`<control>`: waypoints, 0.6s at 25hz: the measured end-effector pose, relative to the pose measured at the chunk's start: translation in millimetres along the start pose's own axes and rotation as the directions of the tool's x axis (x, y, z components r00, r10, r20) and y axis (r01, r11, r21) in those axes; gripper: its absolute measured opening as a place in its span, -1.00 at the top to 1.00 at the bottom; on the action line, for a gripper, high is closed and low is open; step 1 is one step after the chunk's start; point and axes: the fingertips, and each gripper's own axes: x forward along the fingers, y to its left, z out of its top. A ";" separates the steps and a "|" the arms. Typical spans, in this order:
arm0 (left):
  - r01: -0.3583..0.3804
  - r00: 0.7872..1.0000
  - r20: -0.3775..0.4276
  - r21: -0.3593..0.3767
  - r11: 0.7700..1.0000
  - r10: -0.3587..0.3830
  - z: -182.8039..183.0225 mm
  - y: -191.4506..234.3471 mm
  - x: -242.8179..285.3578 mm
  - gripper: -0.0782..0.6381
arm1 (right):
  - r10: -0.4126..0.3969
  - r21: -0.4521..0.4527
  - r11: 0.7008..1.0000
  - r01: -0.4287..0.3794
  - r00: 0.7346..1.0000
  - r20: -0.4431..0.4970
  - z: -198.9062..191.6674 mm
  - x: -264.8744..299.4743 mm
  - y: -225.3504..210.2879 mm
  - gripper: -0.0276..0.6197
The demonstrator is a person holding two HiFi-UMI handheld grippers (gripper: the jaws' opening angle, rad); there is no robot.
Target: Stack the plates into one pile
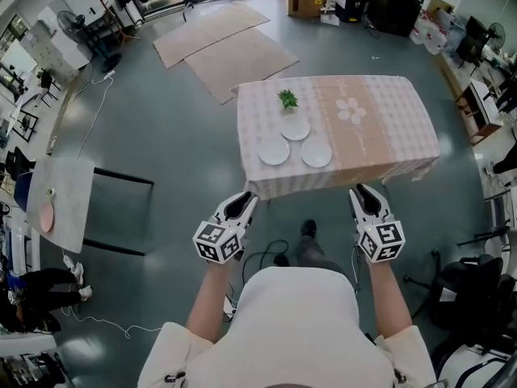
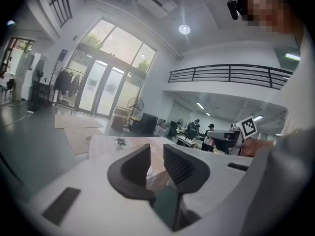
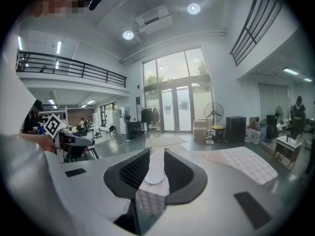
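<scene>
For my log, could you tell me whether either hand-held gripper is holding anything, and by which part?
Nothing is held: the left hand-held gripper and right hand-held gripper are both open and empty, short of the plates.

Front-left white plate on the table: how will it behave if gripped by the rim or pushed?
The front-left plate looks rigid and shallow, so probably stiff, and breakable if ceramic. It lies flat, so tipping seems unlikely, but its low rim leaves little to pinch. Pushed, it may drag or bunch the tablecloth rather than slide cleanly.
</scene>
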 end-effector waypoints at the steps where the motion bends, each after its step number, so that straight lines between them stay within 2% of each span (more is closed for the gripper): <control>1: -0.002 1.000 -0.002 0.004 1.000 0.002 0.7 1.6 3.1 0.54 | 0.002 0.001 1.000 -0.002 1.000 -0.001 0.0 3.7 -2.2 0.57; 15: -0.043 0.999 -0.034 -0.017 0.999 0.042 21.4 33.9 75.8 0.54 | 0.071 0.025 0.997 -0.069 0.996 -0.058 3.0 88.6 -53.0 0.57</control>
